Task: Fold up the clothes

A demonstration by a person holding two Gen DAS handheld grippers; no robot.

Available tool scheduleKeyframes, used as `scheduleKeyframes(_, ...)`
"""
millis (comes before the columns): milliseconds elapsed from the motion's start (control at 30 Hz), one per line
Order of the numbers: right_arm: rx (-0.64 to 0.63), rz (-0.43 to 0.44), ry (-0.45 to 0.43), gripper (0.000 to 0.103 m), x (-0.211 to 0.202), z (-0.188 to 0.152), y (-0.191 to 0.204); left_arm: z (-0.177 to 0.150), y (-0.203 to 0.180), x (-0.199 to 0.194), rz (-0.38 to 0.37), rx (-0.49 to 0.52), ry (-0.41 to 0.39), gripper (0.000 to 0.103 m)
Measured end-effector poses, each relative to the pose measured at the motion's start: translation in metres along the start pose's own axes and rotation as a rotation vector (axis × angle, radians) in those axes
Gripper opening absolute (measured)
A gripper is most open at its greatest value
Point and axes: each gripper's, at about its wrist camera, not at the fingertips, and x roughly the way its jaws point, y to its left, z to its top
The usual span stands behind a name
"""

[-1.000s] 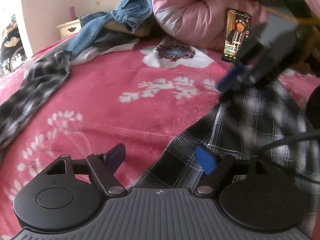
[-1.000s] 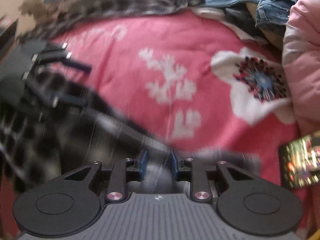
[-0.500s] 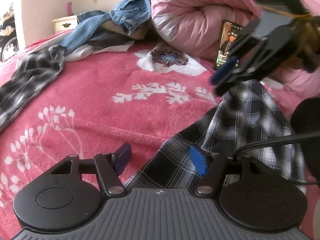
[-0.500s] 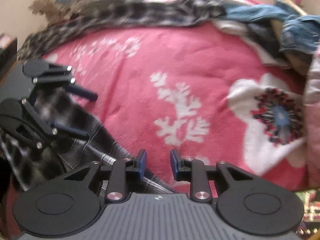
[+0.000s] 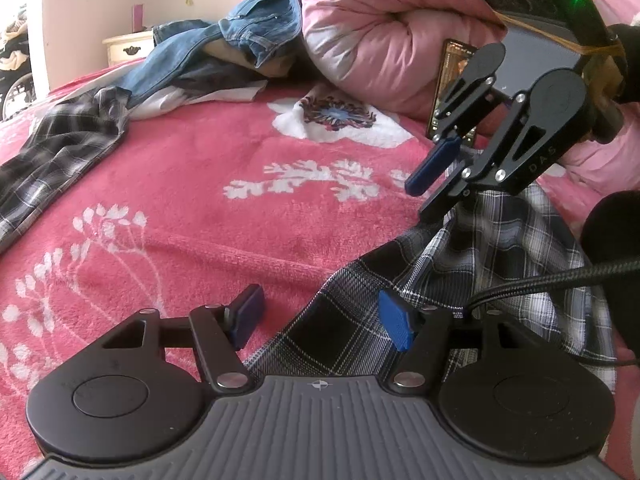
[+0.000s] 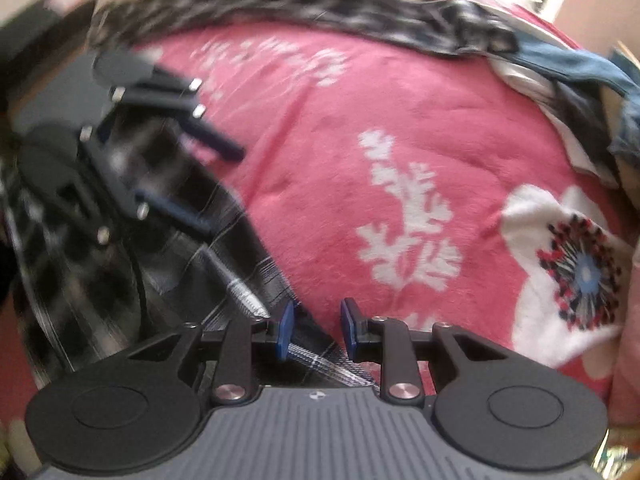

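Note:
A black-and-white plaid shirt [image 5: 492, 264] lies rumpled on the pink floral blanket [image 5: 240, 140]. My left gripper [image 5: 320, 320] is open and low over the shirt's near edge. Its right pad is above the cloth and its left pad is above bare blanket. My right gripper [image 5: 420, 200] hangs over the far part of the shirt and points steeply down. In the right wrist view, my right gripper [image 6: 316, 328] is open with a narrow gap. Blanket and the shirt's edge [image 6: 248, 280] show through that gap, and nothing is pinched. The left gripper [image 6: 212, 184] appears blurred at the left.
A second plaid shirt [image 5: 60, 152] trails along the bed's far left. Jeans [image 5: 240, 40] and a rolled pink duvet [image 5: 380, 32] lie at the head, with a lit phone [image 5: 452, 80] propped against the duvet. A black cable [image 5: 560, 276] crosses the shirt. A nightstand [image 5: 128, 46] stands behind.
The right gripper has rolled and shifted across the shirt. Cloth filled its gap a second ago, and now blanket shows through. My left jaws have narrowed a little.

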Motion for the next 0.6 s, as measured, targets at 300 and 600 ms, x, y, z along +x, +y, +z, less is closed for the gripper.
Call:
scheduleKeyframes(300,-0.145,-0.078,0.071,0.003,0.005,-0.005,0.025,-0.001,-0.001,-0.001,0.006,-0.006,-0.012,0.062)
scheduleKeyframes(600,-0.200,-0.312,-0.067,0.003,-0.014,0.008,0.032,0.000,-0.010,-0.004,0.044,0.015,-0.057,0.019)
